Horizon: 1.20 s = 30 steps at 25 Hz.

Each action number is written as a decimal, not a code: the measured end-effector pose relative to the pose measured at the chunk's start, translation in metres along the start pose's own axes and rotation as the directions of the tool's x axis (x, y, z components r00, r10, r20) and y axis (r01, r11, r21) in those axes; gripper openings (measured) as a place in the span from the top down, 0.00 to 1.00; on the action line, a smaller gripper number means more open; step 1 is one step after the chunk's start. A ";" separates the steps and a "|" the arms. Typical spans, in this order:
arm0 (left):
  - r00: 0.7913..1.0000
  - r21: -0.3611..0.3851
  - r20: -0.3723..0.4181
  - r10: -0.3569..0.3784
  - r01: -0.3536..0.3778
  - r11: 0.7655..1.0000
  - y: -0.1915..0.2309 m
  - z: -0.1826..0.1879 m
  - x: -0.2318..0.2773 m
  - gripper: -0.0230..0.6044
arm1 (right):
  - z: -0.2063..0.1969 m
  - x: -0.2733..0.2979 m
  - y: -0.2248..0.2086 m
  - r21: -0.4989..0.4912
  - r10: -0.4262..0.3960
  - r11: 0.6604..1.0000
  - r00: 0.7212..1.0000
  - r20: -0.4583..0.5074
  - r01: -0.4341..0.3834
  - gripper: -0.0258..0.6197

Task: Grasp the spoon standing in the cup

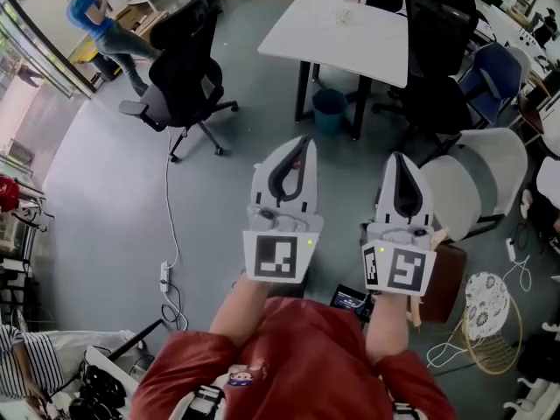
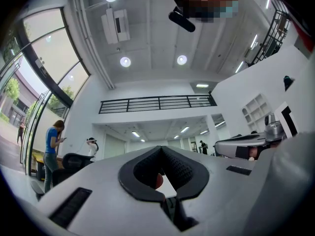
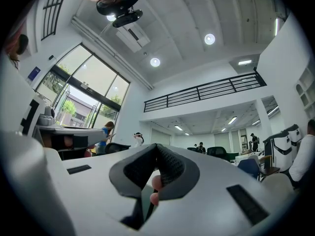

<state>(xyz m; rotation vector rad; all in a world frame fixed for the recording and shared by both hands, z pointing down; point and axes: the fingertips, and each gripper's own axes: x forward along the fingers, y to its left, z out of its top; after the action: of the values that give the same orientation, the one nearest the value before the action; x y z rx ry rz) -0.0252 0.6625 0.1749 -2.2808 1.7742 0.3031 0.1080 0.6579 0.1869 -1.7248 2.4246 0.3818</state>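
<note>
No spoon or cup shows in any view. In the head view the person holds both grippers up side by side over the grey floor. The left gripper (image 1: pixel 300 142) has its jaws closed tip to tip with nothing between them, and the right gripper (image 1: pixel 402 157) is the same. In the left gripper view, the left gripper (image 2: pixel 160 148) points toward the far hall and ceiling, its dark pads meeting. The right gripper (image 3: pixel 156 145) in its own view also points at the hall, pads together. Each gripper shows at the edge of the other's view.
A white table (image 1: pixel 341 33) stands ahead, with a teal bin (image 1: pixel 329 110) beneath it. A black office chair (image 1: pixel 184 86) is ahead left, white chairs (image 1: pixel 486 173) at right. A power strip (image 1: pixel 164 276) and cable lie on the floor. A person in blue (image 1: pixel 96 20) stands far left.
</note>
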 end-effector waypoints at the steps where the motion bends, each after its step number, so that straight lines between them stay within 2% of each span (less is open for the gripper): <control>1: 1.000 -0.004 -0.004 0.001 -0.001 1.000 0.006 -0.002 0.008 0.95 | -0.002 0.011 0.001 -0.003 0.003 1.000 1.000 -0.003 -0.003 0.94; 10: 1.000 0.027 -0.008 0.001 -0.001 1.000 0.051 -0.030 0.085 0.95 | -0.024 0.095 -0.004 0.005 -0.013 1.000 1.000 -0.001 0.013 0.94; 15: 1.000 -0.004 -0.014 0.001 -0.001 1.000 0.072 -0.043 0.119 0.95 | -0.036 0.135 -0.005 -0.007 -0.014 1.000 1.000 -0.016 0.013 0.94; 24: 1.000 -0.007 -0.018 -0.009 0.009 1.000 0.109 -0.065 0.169 0.95 | -0.058 0.197 -0.001 -0.008 -0.024 1.000 0.999 -0.040 0.024 0.94; 30: 1.000 -0.020 -0.026 0.010 -0.010 1.000 0.143 -0.076 0.189 0.95 | -0.064 0.228 0.009 -0.024 -0.032 0.999 0.999 -0.039 0.031 0.94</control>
<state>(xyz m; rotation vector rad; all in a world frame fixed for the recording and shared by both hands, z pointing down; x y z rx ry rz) -0.1167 0.4314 0.1816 -2.3004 1.8036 0.2954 0.0256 0.4361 0.1904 -1.7939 2.4264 0.3779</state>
